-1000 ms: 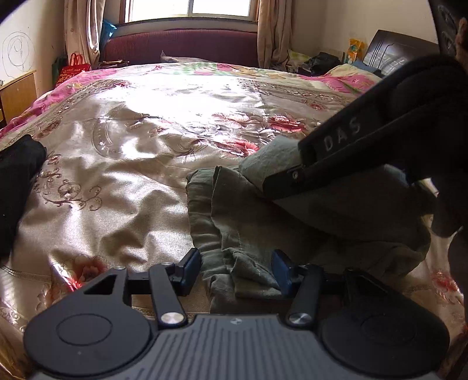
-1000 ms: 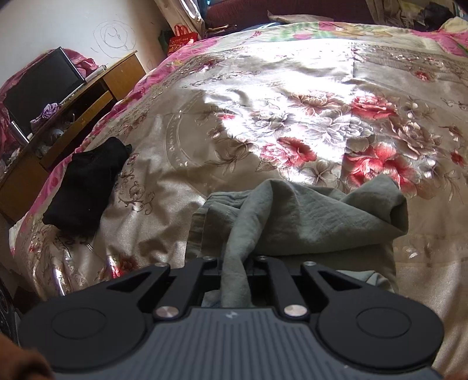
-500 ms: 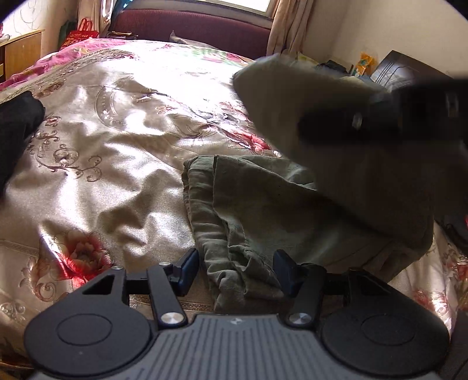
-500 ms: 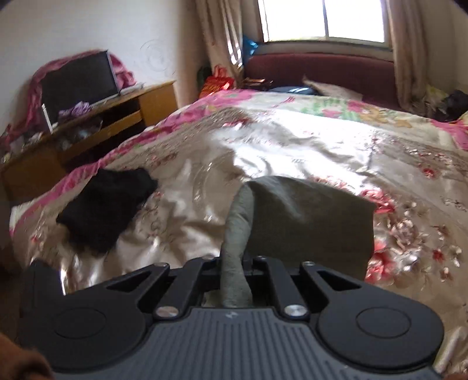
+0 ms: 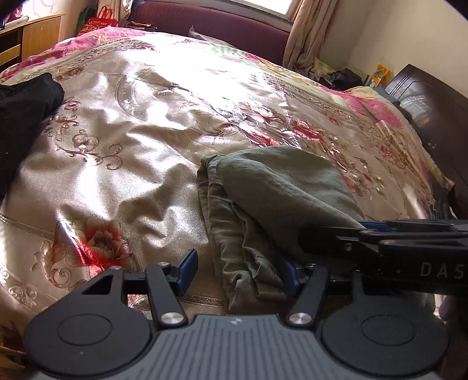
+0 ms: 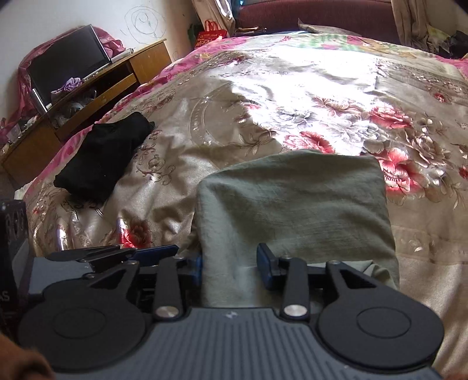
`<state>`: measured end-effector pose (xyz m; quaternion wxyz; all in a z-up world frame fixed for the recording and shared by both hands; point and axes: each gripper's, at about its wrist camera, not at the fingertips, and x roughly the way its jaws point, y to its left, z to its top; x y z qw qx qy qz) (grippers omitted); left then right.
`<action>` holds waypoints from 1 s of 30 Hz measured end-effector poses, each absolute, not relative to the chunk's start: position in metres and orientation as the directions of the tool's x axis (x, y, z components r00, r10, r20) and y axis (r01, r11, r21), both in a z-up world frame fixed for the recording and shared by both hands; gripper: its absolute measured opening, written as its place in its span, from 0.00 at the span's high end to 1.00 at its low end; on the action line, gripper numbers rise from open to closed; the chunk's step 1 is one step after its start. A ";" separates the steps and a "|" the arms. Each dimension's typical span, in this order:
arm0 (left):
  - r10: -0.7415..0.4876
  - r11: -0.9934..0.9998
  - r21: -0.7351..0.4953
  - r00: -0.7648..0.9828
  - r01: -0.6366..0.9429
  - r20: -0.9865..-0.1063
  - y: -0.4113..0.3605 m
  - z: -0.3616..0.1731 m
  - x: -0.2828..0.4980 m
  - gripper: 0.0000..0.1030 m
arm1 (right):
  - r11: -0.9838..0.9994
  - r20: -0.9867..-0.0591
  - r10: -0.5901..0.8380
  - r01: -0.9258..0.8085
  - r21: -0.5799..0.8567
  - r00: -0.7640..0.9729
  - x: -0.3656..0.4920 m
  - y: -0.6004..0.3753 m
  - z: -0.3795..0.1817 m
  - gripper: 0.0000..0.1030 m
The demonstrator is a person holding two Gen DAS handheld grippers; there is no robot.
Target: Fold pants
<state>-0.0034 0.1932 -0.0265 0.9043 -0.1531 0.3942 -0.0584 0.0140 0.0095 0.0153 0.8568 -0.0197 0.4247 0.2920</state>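
**Green pants folded at the near edge of the bed, both sets of jaws loose**

The olive-green pants [image 6: 292, 204] lie in a folded bundle on the floral satin bedspread [image 5: 140, 122], close to the near edge of the bed. The top layer is smooth and squarish with a clean far edge; from the left wrist view, rumpled under-layers stick out along the bundle's left side.

The right gripper [image 6: 229, 263] has just been opening its jaws. They now stand apart with the near end of the top layer lying between them; the left pad sits right at the cloth's edge, the right pad shows a gap, so nothing is clamped. The left gripper [image 5: 238, 270] has also just been widening. Its jaws stand well apart astride the crumpled near left corner of the pants, the cloth brushing the right pad but not pinched.

There is plenty of open bedspread beyond the bundle and to its left. A folded black garment [image 6: 102, 157] lies well apart on the left side of the bed. Past that edge stands a wooden TV stand [image 6: 96, 96] with a dark screen [image 6: 67, 64], and a maroon sofa [image 5: 210, 26] runs under the window at the far end.

The only readable writing is "DAS" in pale letters on the side of the right gripper, seen from the left wrist view. A red bag [image 5: 98, 24] by the sofa carries print too small to read
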 end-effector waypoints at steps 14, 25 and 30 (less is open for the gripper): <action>-0.180 0.981 -0.166 0.786 0.099 -0.591 0.186 0.020 0.045 0.29 | 0.785 -0.612 0.620 -0.395 0.478 0.491 0.040 -0.034 0.056 0.95; -0.033 0.994 -0.099 0.766 -0.040 -0.642 0.225 -0.005 0.057 0.29 | 0.794 -0.688 0.599 -0.416 0.443 0.410 0.043 0.024 -0.001 0.89; 0.010 0.991 -0.093 0.749 -0.095 -0.663 0.241 -0.011 0.034 0.29 | 0.805 -0.695 0.581 -0.424 0.415 0.424 0.038 0.045 -0.016 0.83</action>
